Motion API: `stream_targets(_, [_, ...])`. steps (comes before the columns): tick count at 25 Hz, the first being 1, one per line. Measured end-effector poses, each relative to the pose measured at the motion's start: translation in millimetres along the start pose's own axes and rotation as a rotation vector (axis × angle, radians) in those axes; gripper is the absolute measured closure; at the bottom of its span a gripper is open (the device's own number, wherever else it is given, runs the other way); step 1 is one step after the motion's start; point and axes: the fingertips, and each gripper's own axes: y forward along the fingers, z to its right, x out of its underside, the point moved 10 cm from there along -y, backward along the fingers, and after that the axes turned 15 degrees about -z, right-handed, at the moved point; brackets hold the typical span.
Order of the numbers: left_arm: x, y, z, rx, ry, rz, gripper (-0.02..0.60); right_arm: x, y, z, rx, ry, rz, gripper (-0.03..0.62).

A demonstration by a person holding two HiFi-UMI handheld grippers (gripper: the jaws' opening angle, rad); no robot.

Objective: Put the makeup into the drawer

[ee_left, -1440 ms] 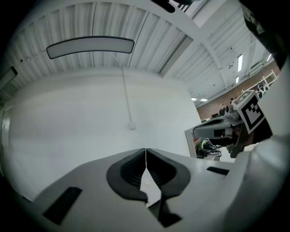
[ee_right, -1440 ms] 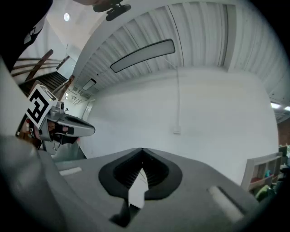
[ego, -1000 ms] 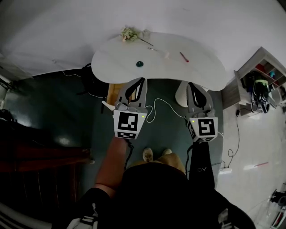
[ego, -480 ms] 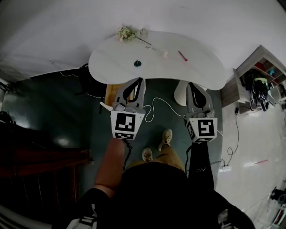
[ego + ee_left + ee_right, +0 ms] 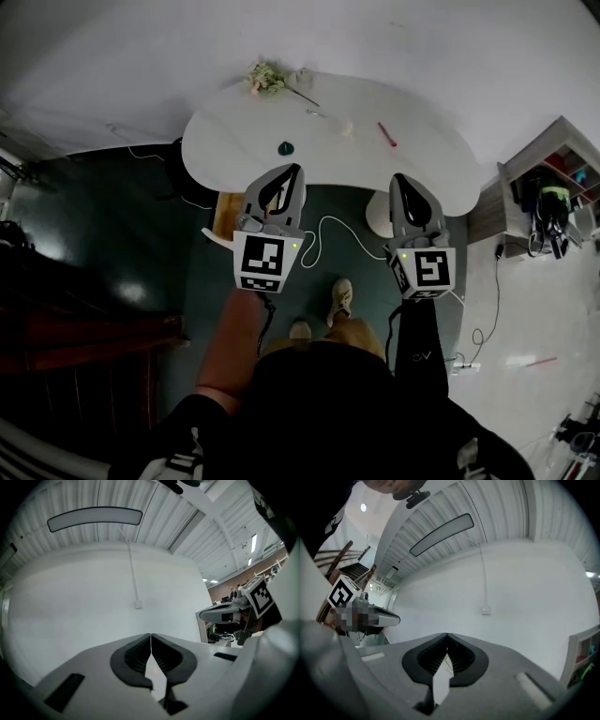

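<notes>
My left claw (image 5: 150, 638) is fully closed, its two dark pads meeting in a thin line with nothing between them. My right claw (image 5: 447, 638) is the same, tips together and empty. Both point level at a plain white wall. From the head view, both tips sit at the near edge of the white curved table (image 5: 234, 141), the left one towards its left half and the right one above its white pedestal (image 5: 378, 212). Neither touches anything on the tabletop. The makeup all lies on the table, well apart from both claws. A small teal piece (image 5: 286, 148) sits nearest the left claw and a pale little piece (image 5: 348, 127) lies further back near the table's middle. A red stick (image 5: 386, 134) lies to the right of that and a thin dark item (image 5: 316, 113) towards the far edge. They are too small for me to say what each one is. A bunch of flowers (image 5: 265, 75) stands at the table's far left edge. Under the table's left end I see something wooden (image 5: 225, 208), but I cannot tell whether it is the drawer. A white cable (image 5: 330, 223) loops over the dark floor below the table's near edge, and an open shelf unit (image 5: 553, 187) stands off the table's right end.
</notes>
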Motion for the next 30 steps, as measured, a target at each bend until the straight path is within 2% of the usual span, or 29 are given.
stream_targets(9, [-40.3, 83.9, 0.1, -0.079, -0.021, 0.002, 0.572, -21.6, 72.6, 84.3, -0.094, -0.023, 0.069, 0.589])
stream_targets(18, [-59.4, 128.0, 10.4, -0.155, -0.010, -0.005, 0.571, -25.9, 97.6, 140.7, -0.153, -0.058, 0.115, 0.589])
stream_targets(27, [-71.7, 157.8, 27.5, -0.116, 0.001, -0.021, 0.571, -14.0, 94.9, 171.2, -0.141, -0.028, 0.106, 0.589])
stream_targets(30, [-72.7, 164.1, 29.7, -0.104, 0.008, -0.027, 0.571, -8.6, 96.2, 176.2, -0.131, 0.013, 0.103, 0.589])
